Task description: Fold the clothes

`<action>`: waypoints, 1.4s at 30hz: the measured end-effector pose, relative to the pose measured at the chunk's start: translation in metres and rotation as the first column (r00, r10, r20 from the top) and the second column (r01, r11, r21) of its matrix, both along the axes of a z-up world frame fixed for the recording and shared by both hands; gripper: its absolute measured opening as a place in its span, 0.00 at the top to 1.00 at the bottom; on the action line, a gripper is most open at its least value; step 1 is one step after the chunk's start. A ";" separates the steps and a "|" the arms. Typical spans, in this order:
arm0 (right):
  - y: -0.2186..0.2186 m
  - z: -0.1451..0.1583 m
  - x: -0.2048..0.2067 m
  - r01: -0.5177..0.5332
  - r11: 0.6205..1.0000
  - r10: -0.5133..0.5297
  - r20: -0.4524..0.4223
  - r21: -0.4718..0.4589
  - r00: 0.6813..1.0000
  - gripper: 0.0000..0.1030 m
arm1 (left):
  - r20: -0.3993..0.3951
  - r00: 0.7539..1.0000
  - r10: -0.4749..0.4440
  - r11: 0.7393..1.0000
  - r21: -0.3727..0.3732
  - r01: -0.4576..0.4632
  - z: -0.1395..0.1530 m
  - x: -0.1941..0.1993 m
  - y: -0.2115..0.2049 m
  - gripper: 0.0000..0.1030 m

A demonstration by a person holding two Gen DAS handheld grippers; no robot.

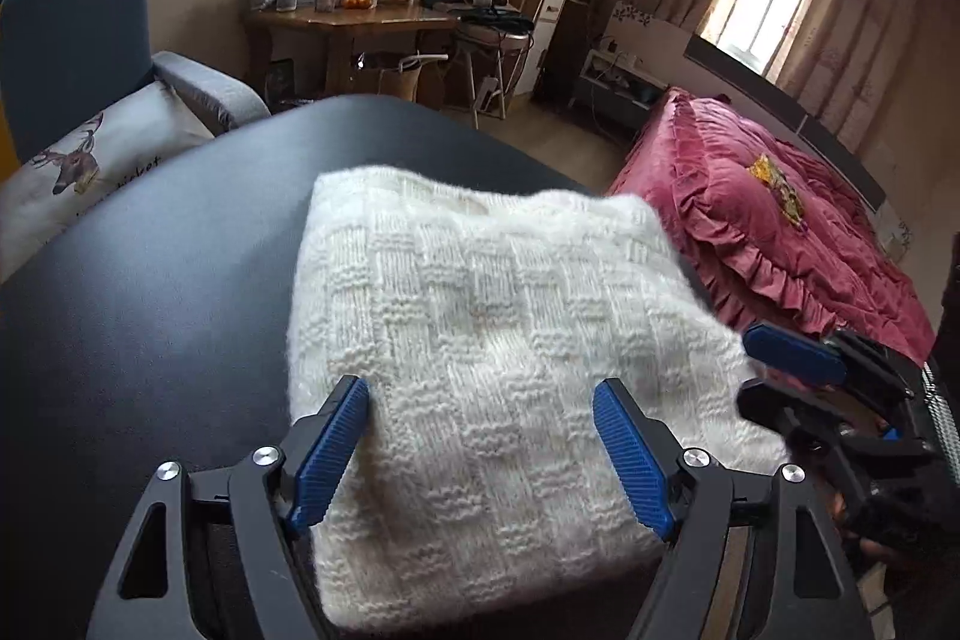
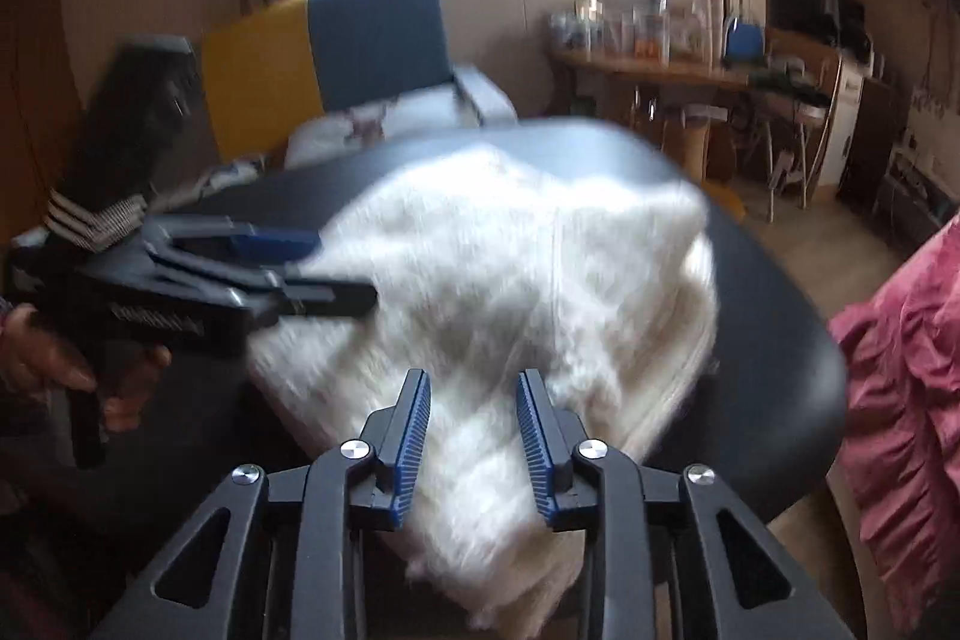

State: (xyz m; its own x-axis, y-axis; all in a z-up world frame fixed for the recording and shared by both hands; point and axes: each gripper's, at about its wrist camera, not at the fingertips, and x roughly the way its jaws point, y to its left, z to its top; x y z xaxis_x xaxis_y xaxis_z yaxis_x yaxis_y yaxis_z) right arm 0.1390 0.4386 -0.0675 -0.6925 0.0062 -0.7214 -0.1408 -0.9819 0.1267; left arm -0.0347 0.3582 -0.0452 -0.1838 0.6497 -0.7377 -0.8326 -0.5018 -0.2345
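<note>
A white knit sweater (image 1: pixel 480 328) lies folded into a thick rectangle on the black table (image 1: pixel 150 310). My left gripper (image 1: pixel 480 388) is open, its blue pads (image 1: pixel 330 454) spread wide over the sweater's near edge and closed on nothing. My right gripper (image 1: pixel 780 376) comes in at the sweater's right side. In the blurred right wrist view the right gripper (image 2: pixel 474 379) stands open low over the sweater (image 2: pixel 528 268), with cloth showing in the gap between its fingers. A hand holds the left gripper (image 2: pixel 336 268) at the sweater's left edge.
A pink ruffled bed (image 1: pixel 780 232) lies beyond the table's right edge. A blue and grey armchair (image 1: pixel 78 40) with a deer cushion (image 1: pixel 78 172) stands to the left. At the back is a wooden desk (image 1: pixel 360 19) with jars. The black table (image 2: pixel 780 370) has a rounded edge.
</note>
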 end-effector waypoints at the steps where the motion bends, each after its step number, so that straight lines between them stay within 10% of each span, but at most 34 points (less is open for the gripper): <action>1: 0.003 -0.016 0.003 0.011 1.000 -0.010 0.012 -0.028 1.000 0.75 | -0.004 1.000 0.001 1.000 -0.020 -0.001 -0.006 0.002 0.001 0.24; 12: -0.006 0.013 0.018 0.147 0.984 -0.156 -0.095 -0.097 0.983 0.70 | -0.207 0.962 0.175 0.973 -0.110 -0.201 0.004 0.026 -0.007 0.13; 20: -0.046 0.067 0.001 0.187 0.982 -0.181 -0.164 0.023 0.970 0.66 | -0.327 0.901 0.283 0.953 -0.012 -0.304 0.058 0.052 -0.058 0.00; 34: -0.050 0.050 -0.014 0.205 0.979 -0.205 -0.110 -0.011 0.973 0.66 | -0.455 0.825 0.336 0.928 0.012 -0.371 0.098 0.087 -0.082 0.00; 42: -0.048 0.045 -0.013 0.206 0.978 -0.206 -0.087 -0.010 0.975 0.66 | -0.405 0.862 0.305 0.943 0.005 -0.331 0.097 0.085 -0.078 0.00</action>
